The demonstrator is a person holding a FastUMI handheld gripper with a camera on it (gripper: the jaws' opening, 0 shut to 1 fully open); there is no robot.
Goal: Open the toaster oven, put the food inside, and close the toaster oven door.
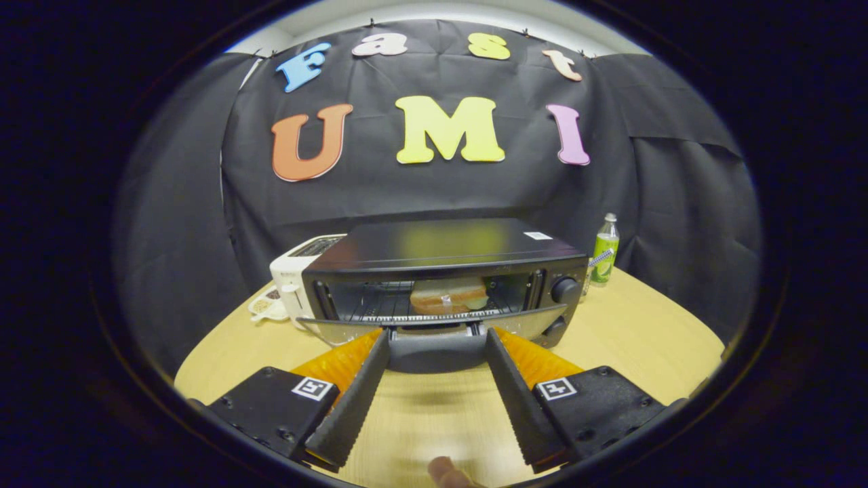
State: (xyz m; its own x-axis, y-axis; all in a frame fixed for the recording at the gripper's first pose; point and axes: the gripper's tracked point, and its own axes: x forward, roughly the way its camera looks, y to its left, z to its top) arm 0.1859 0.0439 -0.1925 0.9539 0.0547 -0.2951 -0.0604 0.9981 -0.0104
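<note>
Nearest of all, a fingertip (pixel 444 471) of the person showed low between the two fingers, over the pale wooden worktop (pixel 644 339). The claw (pixel 437 333) was spread wide, its fingers angled apart with bare worktop between them, and it gripped nothing. Each finger carried a black block with a small square marker on top.

Just ahead of the fingertips, and between them, hung the door (pixel 434 327) of the toaster oven (pixel 444 271). The door was partly lowered, tilted forward from its bottom hinge, with its dark handle bar lying across the gap between the fingertips. Whether the tips touched the door or the handle could not be told.

Beyond the door, the oven's cavity stood open to view. The food (pixel 449 296), a bread roll or sandwich, sat on the wire rack inside, roughly in the middle of the cavity. Two round knobs were on the oven's right-hand panel, one above the other.

Behind the oven on one side stood a white toaster (pixel 293 274), with a small dish (pixel 266 306) of something just beside it. On the other side, near the far edge of the worktop, a green-labelled bottle (pixel 605 252) stood upright, apart from the oven.
</note>
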